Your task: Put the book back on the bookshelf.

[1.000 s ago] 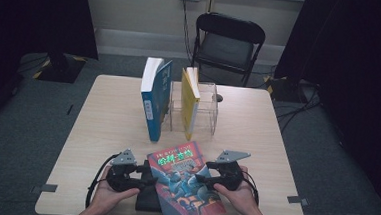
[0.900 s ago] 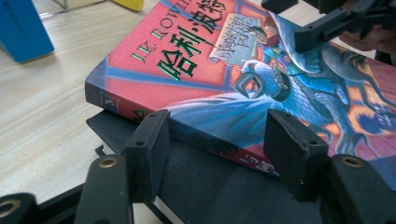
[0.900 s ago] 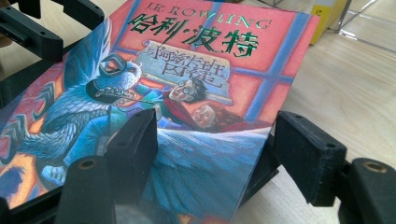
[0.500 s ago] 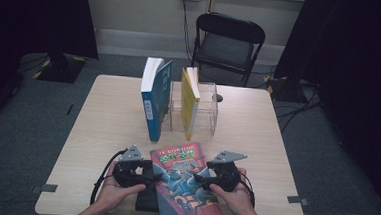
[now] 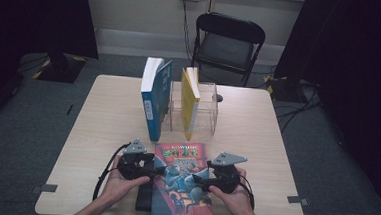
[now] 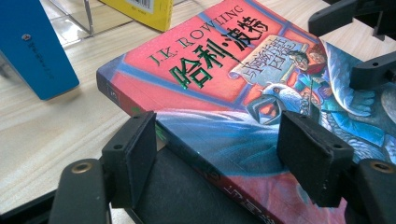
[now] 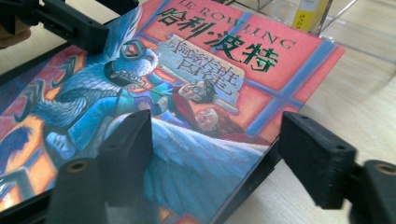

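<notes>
A red and blue illustrated book [image 5: 181, 182] lies flat near the table's front edge, on top of a black book [image 5: 142, 201]. My left gripper [image 5: 155, 169] is at the illustrated book's left side; its jaws have just been opening. The book's spine [image 6: 187, 144] lies between the jaws with no pad pressing on it. At the right side my right gripper [image 5: 200, 180] has also just been opening, and the cover's right edge [image 7: 243, 163] sits between its spread jaws, untouched. My left gripper [image 6: 219, 158] and right gripper [image 7: 219, 154] both stand open.
A blue book [image 5: 154, 98] and a yellow book [image 5: 190, 100] stand upright at a clear acrylic stand [image 5: 206, 108] mid-table. A black folding chair [image 5: 227, 39] is behind the table [image 5: 102, 122]. Bare tabletop lies left and right of the stand.
My left gripper has slid right, closer to the illustrated book. The book has turned from a slant to nearly square with the table. The right hand stays where it was.
</notes>
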Demonstrator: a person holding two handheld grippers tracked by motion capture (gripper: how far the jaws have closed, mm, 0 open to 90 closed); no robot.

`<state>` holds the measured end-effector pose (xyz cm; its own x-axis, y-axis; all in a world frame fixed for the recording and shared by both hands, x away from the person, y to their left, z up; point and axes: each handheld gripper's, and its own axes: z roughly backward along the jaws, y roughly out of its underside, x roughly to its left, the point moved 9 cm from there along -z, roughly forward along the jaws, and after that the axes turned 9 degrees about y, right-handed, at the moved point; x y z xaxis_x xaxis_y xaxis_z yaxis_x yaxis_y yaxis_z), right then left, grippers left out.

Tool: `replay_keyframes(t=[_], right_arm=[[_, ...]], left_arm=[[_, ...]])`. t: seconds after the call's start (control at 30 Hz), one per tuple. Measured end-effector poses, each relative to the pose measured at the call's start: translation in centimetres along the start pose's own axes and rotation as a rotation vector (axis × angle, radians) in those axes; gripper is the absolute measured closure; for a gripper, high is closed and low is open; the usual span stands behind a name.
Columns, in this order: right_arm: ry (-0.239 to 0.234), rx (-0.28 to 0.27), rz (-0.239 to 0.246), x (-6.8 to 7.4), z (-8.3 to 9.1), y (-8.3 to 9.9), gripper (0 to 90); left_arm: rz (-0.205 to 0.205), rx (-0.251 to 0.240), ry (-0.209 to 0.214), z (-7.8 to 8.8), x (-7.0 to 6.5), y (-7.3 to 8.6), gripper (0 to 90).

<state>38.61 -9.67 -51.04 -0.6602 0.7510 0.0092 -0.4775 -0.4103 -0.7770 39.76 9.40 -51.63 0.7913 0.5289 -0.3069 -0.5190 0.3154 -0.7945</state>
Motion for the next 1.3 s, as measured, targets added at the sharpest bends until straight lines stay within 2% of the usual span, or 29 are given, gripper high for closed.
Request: replay_keyframes(t=[0.2, 0.27, 0.33, 0.4, 0.47, 0.6, 0.63, 0.73, 1.0, 1.13, 1.3], right_arm=[[-0.019, 0.02, -0.051, -0.9, -0.9, -0.5, 21.5], [-0.031, 0.032, -0.062, -1.2, -1.2, -0.7, 22.4], [-0.028, 0.034, -0.059, -1.6, -1.5, -1.1, 22.7], [-0.025, 0.035, -0.058, -1.8, -2.0, -1.6, 22.5], [-0.022, 0.032, -0.063, -2.0, -2.4, -1.8, 20.9], [-0.034, 0.019, -0.084, -2.1, -2.6, -1.6, 19.7], [-0.038, 0.017, -0.088, -2.1, -2.6, -1.5, 19.2], [-0.056, 0.003, -0.087, -1.8, -2.4, -1.2, 16.1], [-0.056, 0.006, -0.097, -1.7, -2.7, -1.1, 11.5], [-0.051, 0.004, -0.1, -1.6, -2.8, -1.1, 10.9], [-0.069, 0.014, -0.118, -1.7, -2.9, -1.0, 10.5]], left_arm=[[0.005, -0.009, 0.005, 0.0, -0.1, 0.1, 28.4], [-0.005, -0.013, 0.001, 0.0, -0.1, 0.1, 28.6], [-0.018, -0.017, -0.003, 0.1, -0.2, 0.1, 29.3], [0.0, -0.013, -0.004, 0.3, -0.5, 0.2, 32.6], [-0.011, -0.004, -0.003, 0.5, -0.8, 0.3, 34.0], [0.0, 0.016, 0.034, 0.6, -1.4, 0.7, 28.5], [-0.007, 0.015, 0.029, 0.5, -1.4, 0.7, 27.8], [0.006, 0.012, 0.03, 0.4, -1.4, 0.8, 26.3], [-0.009, 0.007, 0.023, 0.2, -1.3, 0.8, 23.6], [-0.011, 0.011, 0.02, 0.3, -1.3, 0.8, 23.6], [-0.01, 0.003, 0.023, 0.2, -1.3, 0.8, 23.5]])
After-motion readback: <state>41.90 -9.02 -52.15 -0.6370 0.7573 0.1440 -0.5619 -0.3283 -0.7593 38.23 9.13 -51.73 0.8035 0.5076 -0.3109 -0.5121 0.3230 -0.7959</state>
